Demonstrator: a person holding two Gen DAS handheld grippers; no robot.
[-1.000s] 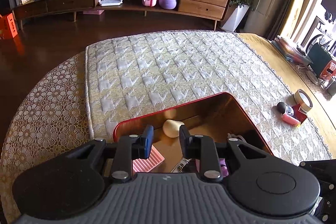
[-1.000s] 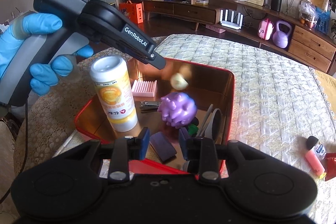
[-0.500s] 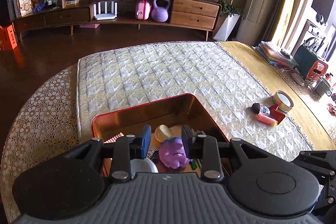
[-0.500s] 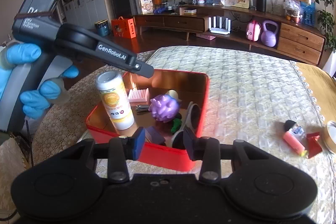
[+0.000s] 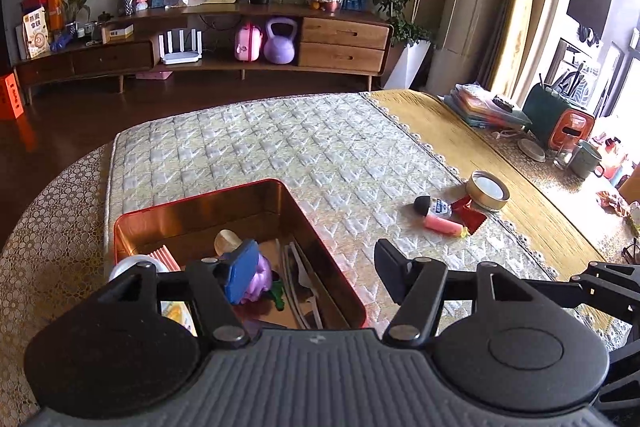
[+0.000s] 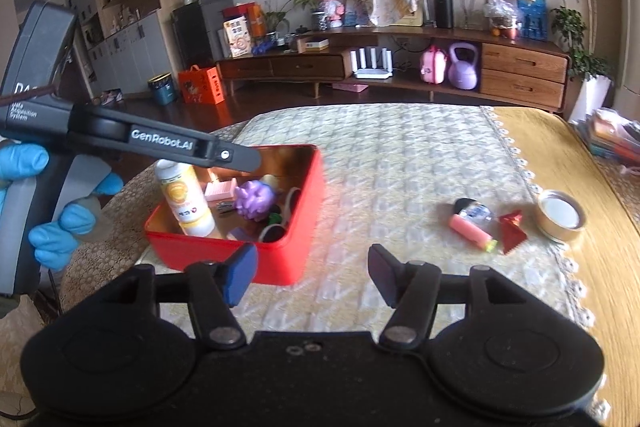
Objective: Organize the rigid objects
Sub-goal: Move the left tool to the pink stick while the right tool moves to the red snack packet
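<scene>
A red tin box (image 6: 296, 251) stands on the quilted mat and holds a white bottle (image 6: 185, 199), a purple spiky toy (image 6: 254, 201), a pink ridged block (image 6: 221, 189) and other small items. The box also shows in the left wrist view (image 5: 200, 203). My left gripper (image 5: 316, 273) is open and empty above the box's right side. My right gripper (image 6: 312, 273) is open and empty, in front of the box. A pink highlighter (image 6: 472, 233), a small black-capped bottle (image 6: 472, 209), a red wrapper (image 6: 512, 227) and a tape roll (image 6: 560, 215) lie to the right.
The yellow tablecloth (image 5: 540, 211) at right carries books (image 5: 480, 107), a green and orange case (image 5: 560, 123) and mugs (image 5: 584, 159). A wooden sideboard (image 5: 248, 43) stands across the room. The gloved hand (image 6: 52, 227) holds the left gripper.
Both grippers have opened wide. Both have pulled back and risen from the box, so more of the mat and the loose items at right show.
</scene>
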